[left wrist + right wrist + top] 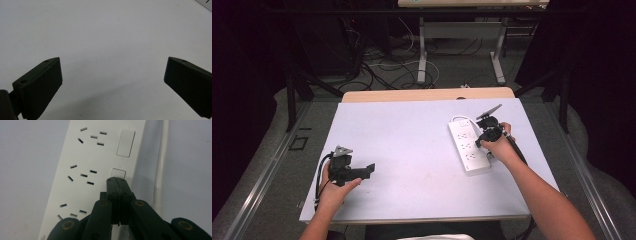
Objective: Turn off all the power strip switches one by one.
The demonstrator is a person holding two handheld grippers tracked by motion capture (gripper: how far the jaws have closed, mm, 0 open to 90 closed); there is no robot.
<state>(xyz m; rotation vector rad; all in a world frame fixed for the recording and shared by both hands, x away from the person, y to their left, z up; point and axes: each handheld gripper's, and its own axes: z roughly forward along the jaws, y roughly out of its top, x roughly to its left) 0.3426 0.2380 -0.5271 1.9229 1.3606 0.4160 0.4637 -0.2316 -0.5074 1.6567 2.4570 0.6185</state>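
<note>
A white power strip point(468, 145) lies on the right half of the white table top point(412, 150), its white cable point(160, 170) running beside it. My right gripper point(486, 134) is shut, and its joined tips point(117, 180) rest on or just over the strip's middle rocker switch point(118, 173); I cannot tell whether they press it. A second switch point(125, 143) lies beyond. My left gripper point(369, 170) sits low over bare table at the front left, jaws open wide with nothing between its pads point(41, 86).
A corner of the power strip point(206, 3) shows at the top right of the left gripper view. Beyond the table's far edge stand desk legs point(422, 50) and tangled cables point(382, 65) on the floor. Dark curtains flank both sides.
</note>
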